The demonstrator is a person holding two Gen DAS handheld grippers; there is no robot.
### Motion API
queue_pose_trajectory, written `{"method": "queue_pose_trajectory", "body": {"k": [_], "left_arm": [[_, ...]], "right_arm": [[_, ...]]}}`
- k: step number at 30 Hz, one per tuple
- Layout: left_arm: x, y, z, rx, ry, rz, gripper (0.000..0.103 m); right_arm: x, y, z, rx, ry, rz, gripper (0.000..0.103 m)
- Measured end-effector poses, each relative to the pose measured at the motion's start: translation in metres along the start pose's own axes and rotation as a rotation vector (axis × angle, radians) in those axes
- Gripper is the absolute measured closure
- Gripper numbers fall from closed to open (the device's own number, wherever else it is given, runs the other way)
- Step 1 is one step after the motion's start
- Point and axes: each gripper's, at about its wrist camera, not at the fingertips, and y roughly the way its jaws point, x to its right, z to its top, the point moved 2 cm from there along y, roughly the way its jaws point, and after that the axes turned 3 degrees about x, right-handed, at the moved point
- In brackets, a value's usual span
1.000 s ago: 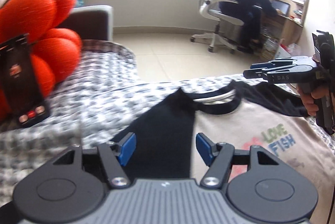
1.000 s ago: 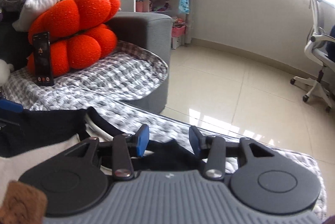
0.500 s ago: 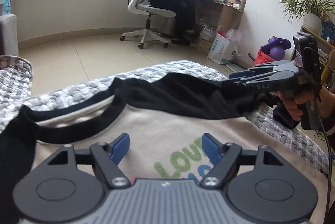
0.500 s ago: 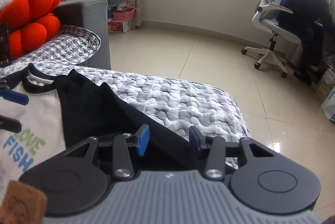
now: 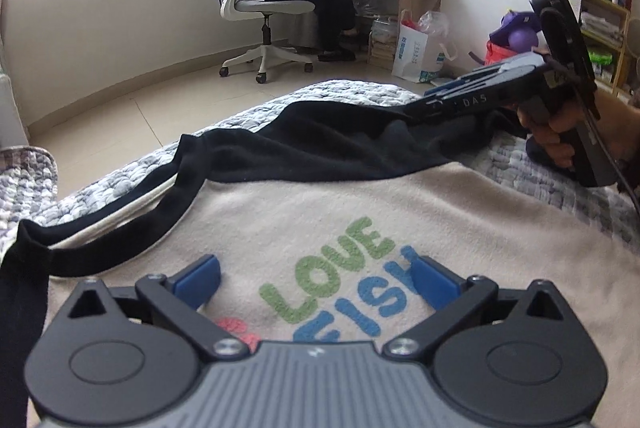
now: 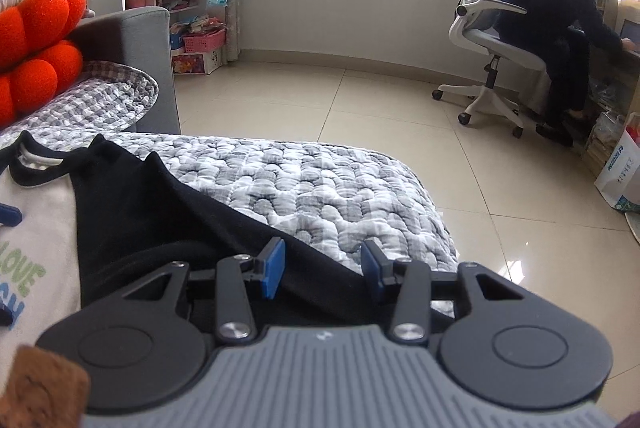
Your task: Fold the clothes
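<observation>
A beige T-shirt (image 5: 320, 212) with a black collar, black sleeves and a "LOVE FISH" print lies flat on a grey quilted cover (image 6: 320, 184). My left gripper (image 5: 316, 272) hovers over the print; its jaws are opening wide and nothing is pinched between them. Its blue fingertips (image 6: 9, 216) peek in at the right wrist view's left edge. My right gripper (image 6: 323, 252) stands partly open over the shirt's black right sleeve (image 6: 160, 220), with the cloth running under and between the pads but not squeezed. In the left wrist view, the right gripper (image 5: 432, 100) points at the sleeve (image 5: 320, 144), held by a hand.
The cover's edge drops to a tiled floor (image 6: 360, 100) just beyond the sleeve. A person sits in a white office chair (image 5: 256, 8) at a desk. An orange cushion (image 6: 36, 52) rests on a grey sofa at far left. A paper bag (image 5: 416, 52) and shelves stand at right.
The left gripper swung right, from the left sleeve near the orange cushion to over the chest print, and its jaws widened. The right gripper moved right along the black sleeve, gap unchanged.
</observation>
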Motion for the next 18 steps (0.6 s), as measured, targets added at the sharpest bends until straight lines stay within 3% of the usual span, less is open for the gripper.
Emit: {"method": "queue_pose_trajectory", "body": {"k": [18], "left_arm": [[-0.0026,-0.0015,-0.0011,-0.003,-0.021,-0.013,0.0]], "right_arm": [[0.0024,-0.0005,-0.0022,0.025,0.05,-0.004,0.058]]}}
